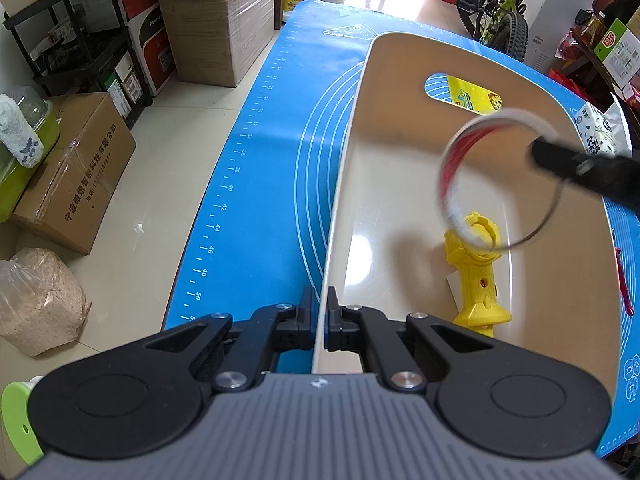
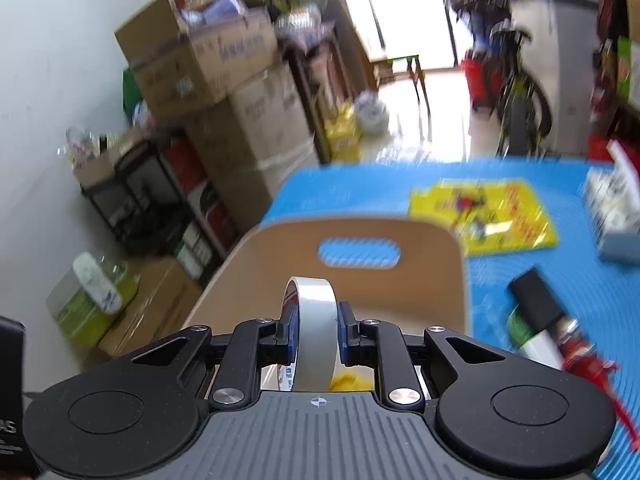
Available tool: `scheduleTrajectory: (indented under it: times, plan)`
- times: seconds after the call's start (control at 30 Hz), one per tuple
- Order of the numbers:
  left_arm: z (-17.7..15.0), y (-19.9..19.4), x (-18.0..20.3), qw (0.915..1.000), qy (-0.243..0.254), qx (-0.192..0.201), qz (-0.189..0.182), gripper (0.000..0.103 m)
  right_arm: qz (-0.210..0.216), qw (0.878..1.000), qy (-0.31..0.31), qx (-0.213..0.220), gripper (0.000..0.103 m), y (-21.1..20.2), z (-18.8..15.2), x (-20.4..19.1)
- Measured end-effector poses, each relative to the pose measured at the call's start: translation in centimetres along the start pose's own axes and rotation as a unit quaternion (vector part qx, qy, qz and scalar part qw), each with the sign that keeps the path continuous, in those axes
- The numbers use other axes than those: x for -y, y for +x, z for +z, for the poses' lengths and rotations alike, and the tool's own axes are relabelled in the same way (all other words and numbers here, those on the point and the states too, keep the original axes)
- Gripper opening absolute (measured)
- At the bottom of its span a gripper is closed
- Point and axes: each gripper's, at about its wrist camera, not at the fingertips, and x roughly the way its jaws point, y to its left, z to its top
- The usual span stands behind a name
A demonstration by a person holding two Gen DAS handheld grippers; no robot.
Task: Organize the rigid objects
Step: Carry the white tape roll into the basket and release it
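1. Blue mat [image 1: 256, 184]: covers the table top. White ruler markings run along its left edge and white arcs cross its middle. All task items sit on it or above it.
2. Beige bin [image 1: 400, 184]: stands on the blue mat. An oval handle cut-out is visible in its far wall. The side wall runs from the far end straight toward the left wrist camera.
3. Yellow booklet [image 2: 484, 216]: lies flat on the mat beyond the bin, to the right in the right wrist view. Part of it shows through the handle cut-out in the left wrist view.
4. Left gripper [image 1: 324, 308]: both pads are pressed together on the thin near rim of the bin's side wall, one pad inside and one outside. It is clamped on the bin.
5. Right gripper [image 2: 314, 332]: the blue pads press on the two flat faces of the tape roll [image 2: 316, 320]. It is clamped on the roll, which stands on edge between them. In the left wrist view the roll hangs above the bin interior, clear of the floor.
6. Yellow toy [image 1: 478, 276]: lies on the bin floor, near the right-hand wall, below the tape roll.
7. Red tool [image 2: 592, 364]: lies on the mat to the right of the bin, beside a black-and-white item; blurred, type cannot be told.
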Motion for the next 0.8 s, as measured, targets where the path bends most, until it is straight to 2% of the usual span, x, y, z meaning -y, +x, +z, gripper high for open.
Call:
scheduleTrajectory:
  times: [0.27,0.57,0.6,0.63,0.7,0.8]
  plan:
    - [0.0,0.0,0.0,1.0,0.0,0.0,0.0,0.005,-0.019,0.997,-0.01,-0.075,0.029,3.2,-2.4,-0.1]
    - [0.0,0.1,0.1,1.0,0.002,-0.001,0.001,0.005,-0.028,0.995,-0.02,-0.089,0.031,3.6,-3.2,-0.2]
    - [0.0,0.1,0.1,1.0,0.002,-0.001,0.001,0.005,-0.027,0.996,-0.017,-0.084,0.034,3.2,-3.0,-0.1]
    - [0.1,0.1,0.1,1.0,0.002,-0.001,0.001,0.005,-0.025,0.996,-0.014,-0.079,0.044,2.9,-3.0,0.0]
    - [0.1,0.1,0.1,1.0,0.002,-0.001,0.001,0.005,-0.024,0.997,-0.011,-0.073,0.051,2.2,-2.6,0.5]
    - [0.0,0.1,0.1,1.0,0.001,-0.001,0.001,0.005,-0.024,0.997,-0.029,-0.063,0.054,0.8,-2.1,0.4]
